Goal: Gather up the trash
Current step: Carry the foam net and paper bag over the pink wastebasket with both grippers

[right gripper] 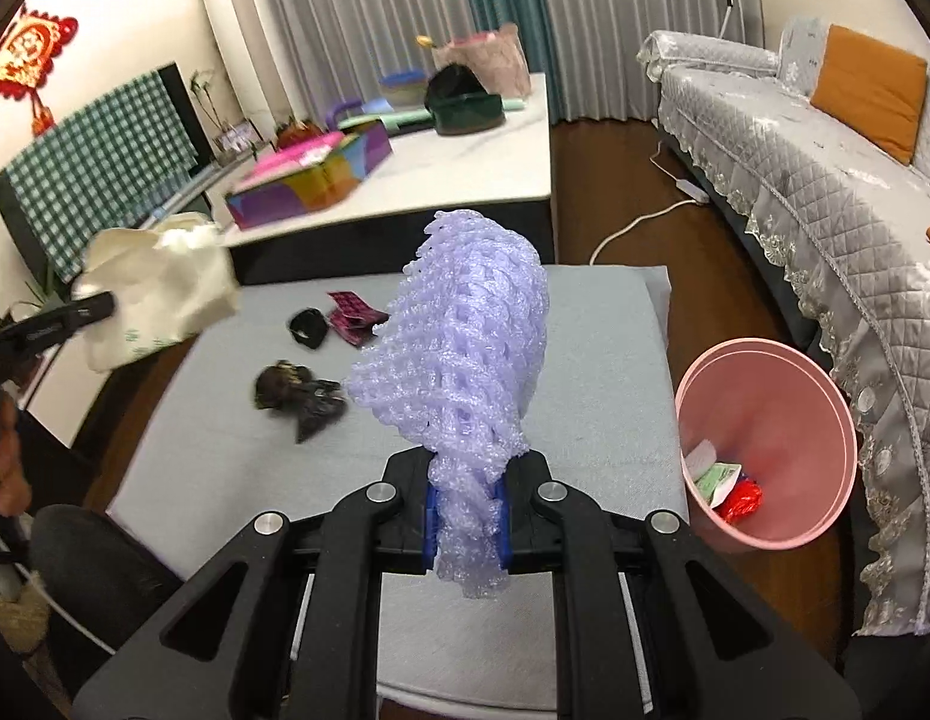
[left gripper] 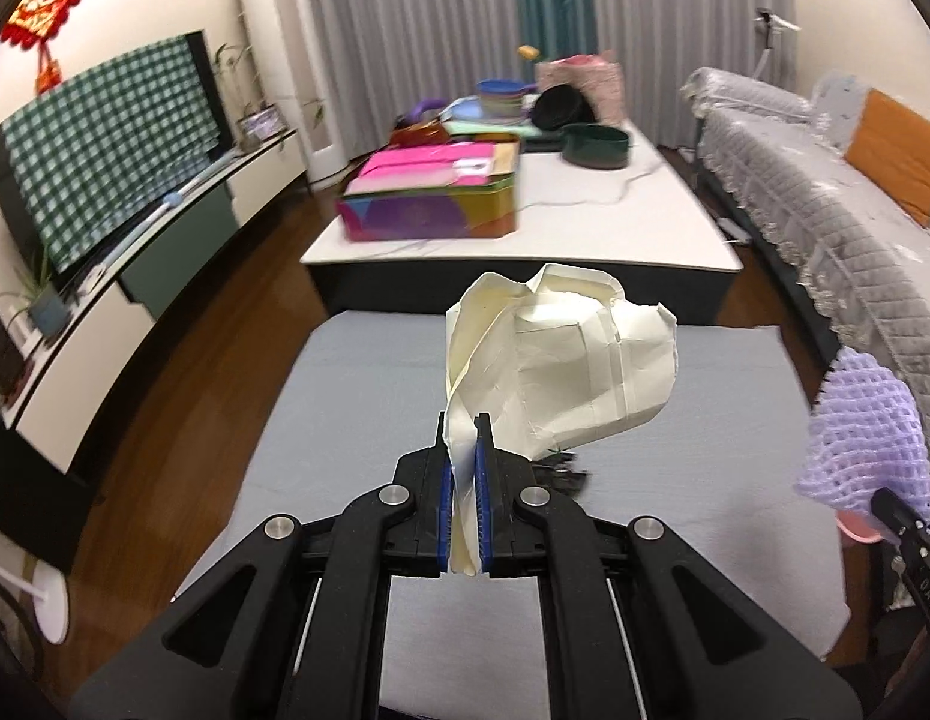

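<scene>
My left gripper [left gripper: 464,438] is shut on a crumpled cream paper [left gripper: 561,360], held up above the grey mat [left gripper: 345,420]. The right wrist view shows that same paper [right gripper: 159,294] lifted at the left. My right gripper [right gripper: 467,480] is shut on a lilac foam fruit net [right gripper: 465,336], which also shows at the right edge of the left wrist view [left gripper: 861,438]. On the grey mat [right gripper: 585,360] lie a dark crumpled wrapper [right gripper: 297,396], a small black piece [right gripper: 308,327] and a magenta wrapper [right gripper: 354,318]. A pink bin [right gripper: 771,444] with scraps inside stands right of the mat.
Behind the mat a white low table [left gripper: 585,228] carries a colourful box [left gripper: 432,192], a dark green tub [left gripper: 594,144] and bowls. A grey quilted sofa [right gripper: 825,210] runs along the right. A TV stand [left gripper: 135,276] lines the left wall. A power cord [right gripper: 651,216] crosses the wooden floor.
</scene>
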The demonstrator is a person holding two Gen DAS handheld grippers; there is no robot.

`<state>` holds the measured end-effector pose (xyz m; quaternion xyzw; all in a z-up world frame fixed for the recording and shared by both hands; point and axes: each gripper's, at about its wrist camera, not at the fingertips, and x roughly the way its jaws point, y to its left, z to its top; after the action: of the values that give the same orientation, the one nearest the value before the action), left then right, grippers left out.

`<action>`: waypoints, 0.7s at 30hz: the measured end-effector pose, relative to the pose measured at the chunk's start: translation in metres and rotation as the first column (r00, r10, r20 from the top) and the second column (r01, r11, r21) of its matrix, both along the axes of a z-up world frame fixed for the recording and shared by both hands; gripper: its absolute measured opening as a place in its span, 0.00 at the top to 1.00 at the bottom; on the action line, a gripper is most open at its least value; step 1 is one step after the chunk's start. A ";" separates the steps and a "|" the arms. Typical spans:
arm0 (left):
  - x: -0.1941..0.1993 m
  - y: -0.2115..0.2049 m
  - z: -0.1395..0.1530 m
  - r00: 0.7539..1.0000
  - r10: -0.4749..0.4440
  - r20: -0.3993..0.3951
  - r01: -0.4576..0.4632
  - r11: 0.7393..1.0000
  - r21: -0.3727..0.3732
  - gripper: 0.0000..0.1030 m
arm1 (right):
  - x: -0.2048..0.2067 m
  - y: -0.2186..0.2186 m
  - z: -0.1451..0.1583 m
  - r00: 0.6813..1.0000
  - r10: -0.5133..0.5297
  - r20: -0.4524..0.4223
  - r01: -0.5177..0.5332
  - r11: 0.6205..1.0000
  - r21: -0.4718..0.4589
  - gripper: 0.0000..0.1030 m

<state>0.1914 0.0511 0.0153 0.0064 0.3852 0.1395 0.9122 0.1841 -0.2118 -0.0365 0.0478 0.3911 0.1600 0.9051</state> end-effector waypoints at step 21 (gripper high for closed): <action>0.033 -0.195 -0.004 0.934 -0.355 -0.035 0.350 0.931 -0.104 0.94 | -0.021 -0.133 0.016 0.969 -0.247 -0.005 0.247 0.968 0.033 0.86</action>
<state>0.2246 -0.1437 0.0113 0.0352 0.4083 -0.0453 0.9110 0.1632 -0.3445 -0.0206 0.1113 0.3796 0.0524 0.9169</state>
